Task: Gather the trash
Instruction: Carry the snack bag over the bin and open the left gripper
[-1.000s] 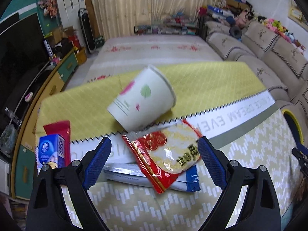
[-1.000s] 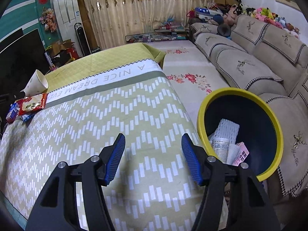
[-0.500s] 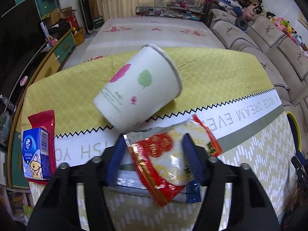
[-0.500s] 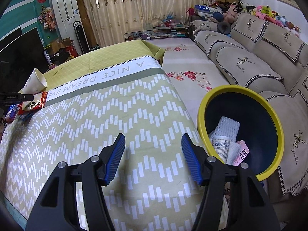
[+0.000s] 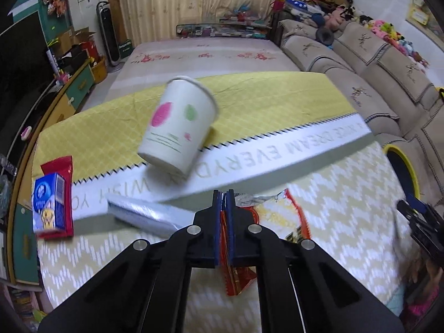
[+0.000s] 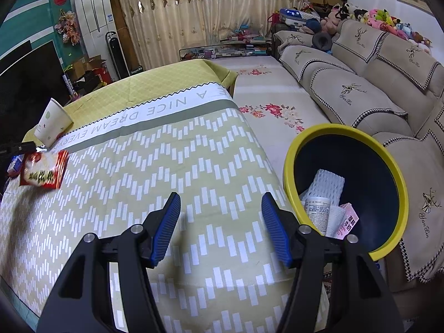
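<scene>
Your right gripper (image 6: 220,222) hung open over the cloth (image 6: 166,166). The bin (image 6: 288,172) sat beside it. A red wrapper (image 6: 43,173) lay near the cup (image 6: 52,123).

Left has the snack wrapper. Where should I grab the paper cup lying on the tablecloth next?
Take the paper cup across its side wall near the base, coming from above. It lies tipped with the rim facing away, so the near narrow end fits open jaws best; the thin wall may crush.

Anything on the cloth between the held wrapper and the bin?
Nothing: the cloth between the wrapper and the bin lies bare, per the right wrist view.
</scene>
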A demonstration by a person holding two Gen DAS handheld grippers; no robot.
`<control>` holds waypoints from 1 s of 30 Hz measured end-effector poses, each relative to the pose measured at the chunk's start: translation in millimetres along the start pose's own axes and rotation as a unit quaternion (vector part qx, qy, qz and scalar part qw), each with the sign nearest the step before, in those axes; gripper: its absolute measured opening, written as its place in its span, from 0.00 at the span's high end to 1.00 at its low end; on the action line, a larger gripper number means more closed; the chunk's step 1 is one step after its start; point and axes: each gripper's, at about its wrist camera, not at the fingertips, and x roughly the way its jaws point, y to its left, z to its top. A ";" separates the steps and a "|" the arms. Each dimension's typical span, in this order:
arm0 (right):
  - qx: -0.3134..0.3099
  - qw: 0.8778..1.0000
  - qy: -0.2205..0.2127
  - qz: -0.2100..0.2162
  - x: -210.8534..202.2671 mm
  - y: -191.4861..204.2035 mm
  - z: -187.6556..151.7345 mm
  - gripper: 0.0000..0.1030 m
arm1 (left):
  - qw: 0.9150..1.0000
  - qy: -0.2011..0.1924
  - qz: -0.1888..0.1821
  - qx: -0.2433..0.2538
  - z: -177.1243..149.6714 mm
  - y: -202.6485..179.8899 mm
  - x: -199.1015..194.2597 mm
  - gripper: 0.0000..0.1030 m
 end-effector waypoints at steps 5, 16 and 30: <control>0.002 1.000 -0.024 -0.002 -9.9 -0.1 -0.9 0.44 | 0.999 -0.032 -0.013 0.022 -19.2 -30.3 -38.2 0.95; -0.011 0.997 -0.065 -0.029 -56.2 -26.1 -17.3 0.44 | 0.989 -0.091 -0.052 0.105 -12.3 -120.5 -96.1 0.96; 0.048 0.989 -0.093 -0.105 -105.9 -126.4 -47.9 0.42 | 0.962 -0.111 -0.154 0.194 29.1 -300.1 -71.8 0.96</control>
